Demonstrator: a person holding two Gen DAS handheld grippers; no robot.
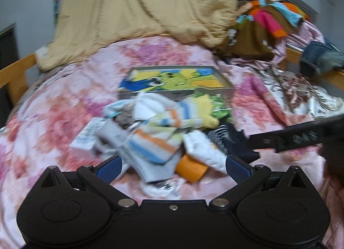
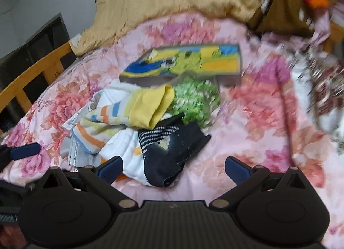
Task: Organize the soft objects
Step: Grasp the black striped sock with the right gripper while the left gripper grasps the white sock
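Note:
A pile of small soft items lies on the pink floral bedspread point(image 1: 53, 120): striped socks point(image 1: 159, 124) point(image 2: 103, 122), a yellow-cuffed sock point(image 2: 150, 105), a dark navy sock with white dots point(image 2: 172, 148), white pieces point(image 1: 204, 150) and an orange item point(image 1: 191, 169). Behind the pile sits a flat open box point(image 1: 178, 81) point(image 2: 185, 64) with colourful folded fabric in it. My left gripper point(image 1: 173, 166) is open, just in front of the pile. My right gripper point(image 2: 173, 166) is open over the navy sock's near edge. Both are empty.
A tan quilt point(image 1: 139, 12) is heaped at the back. Colourful clothes point(image 1: 268, 23) and a patterned cloth point(image 1: 301, 90) lie at the right. A green crinkly bag point(image 2: 193, 100) rests by the box. Wooden bed rails point(image 2: 36, 70) run along the left edge.

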